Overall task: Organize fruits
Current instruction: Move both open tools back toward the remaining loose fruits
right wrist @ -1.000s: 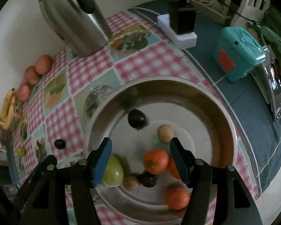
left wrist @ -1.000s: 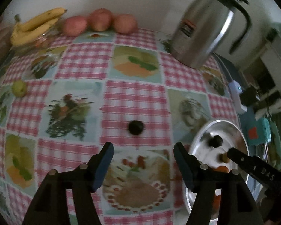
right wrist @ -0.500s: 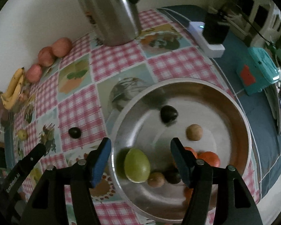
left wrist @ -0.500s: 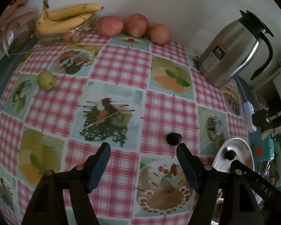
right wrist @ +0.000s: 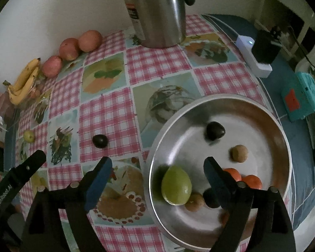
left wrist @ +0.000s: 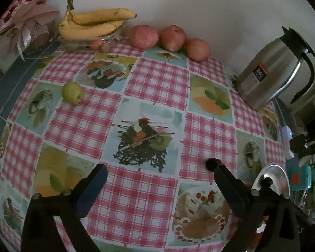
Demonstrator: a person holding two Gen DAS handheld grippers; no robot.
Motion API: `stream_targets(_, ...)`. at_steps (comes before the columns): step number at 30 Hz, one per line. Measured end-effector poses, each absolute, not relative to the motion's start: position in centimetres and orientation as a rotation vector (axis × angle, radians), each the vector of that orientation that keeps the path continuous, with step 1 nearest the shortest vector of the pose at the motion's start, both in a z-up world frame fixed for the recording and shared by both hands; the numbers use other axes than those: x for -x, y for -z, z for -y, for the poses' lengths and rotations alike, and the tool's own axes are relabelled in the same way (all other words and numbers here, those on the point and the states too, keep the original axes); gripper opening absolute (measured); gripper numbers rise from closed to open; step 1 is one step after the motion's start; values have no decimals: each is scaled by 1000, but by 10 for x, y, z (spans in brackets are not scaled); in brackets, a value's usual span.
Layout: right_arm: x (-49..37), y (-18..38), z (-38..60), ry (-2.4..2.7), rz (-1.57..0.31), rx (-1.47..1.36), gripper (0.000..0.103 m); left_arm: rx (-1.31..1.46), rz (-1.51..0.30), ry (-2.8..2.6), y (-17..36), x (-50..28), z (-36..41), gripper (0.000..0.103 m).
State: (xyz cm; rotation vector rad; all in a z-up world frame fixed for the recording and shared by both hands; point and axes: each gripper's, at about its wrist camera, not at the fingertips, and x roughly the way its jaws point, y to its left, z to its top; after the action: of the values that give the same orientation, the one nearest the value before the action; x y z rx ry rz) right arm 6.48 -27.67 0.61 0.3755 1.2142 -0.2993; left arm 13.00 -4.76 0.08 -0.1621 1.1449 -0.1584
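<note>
Dim indoor light, fisheye-bent edges, dark corners, slight motion blur

Checked tablecloth under bananas, apples, jug, bowl.

The round silver metal bowl is shiny and smooth. Beside it, the pink checked tablecloth looks smooth and a bit glossy. Behind the bowl, the tall silver metal jug shines too

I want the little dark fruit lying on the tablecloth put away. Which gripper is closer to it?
Left. The left gripper hangs open with one finger's tip right beside the dark fruit. The right gripper, open too, hovers over the metal bowl's edge.
</note>
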Motion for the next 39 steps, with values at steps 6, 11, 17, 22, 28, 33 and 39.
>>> stream_targets(6,-68,-5,270,277,-1192,-368,91,147,-1128,141,-5,-132,41,103)
stream_targets(11,-71,-3,267,268,-1181,-369,91,136,-1099,124,-10,-134,34,103)
stream_targets(17,-79,-2,264,221,-1146,-432,91,119,-1052,125,-19,-138,23,103)
stream_targets(22,-88,-3,246,189,-1136,-376,91,103,-1019,110,-25,-145,8,103)
stream_targets(28,-96,4,236,155,-1149,-378,91,86,-1002,71,-28,-154,-19,103)
stream_targets(33,-104,9,224,144,-1157,-363,91,118,-999,43,-28,-163,-41,103)
stream_targets(39,-114,17,204,128,-1186,-322,91,149,-1009,38,-23,-172,-59,103)
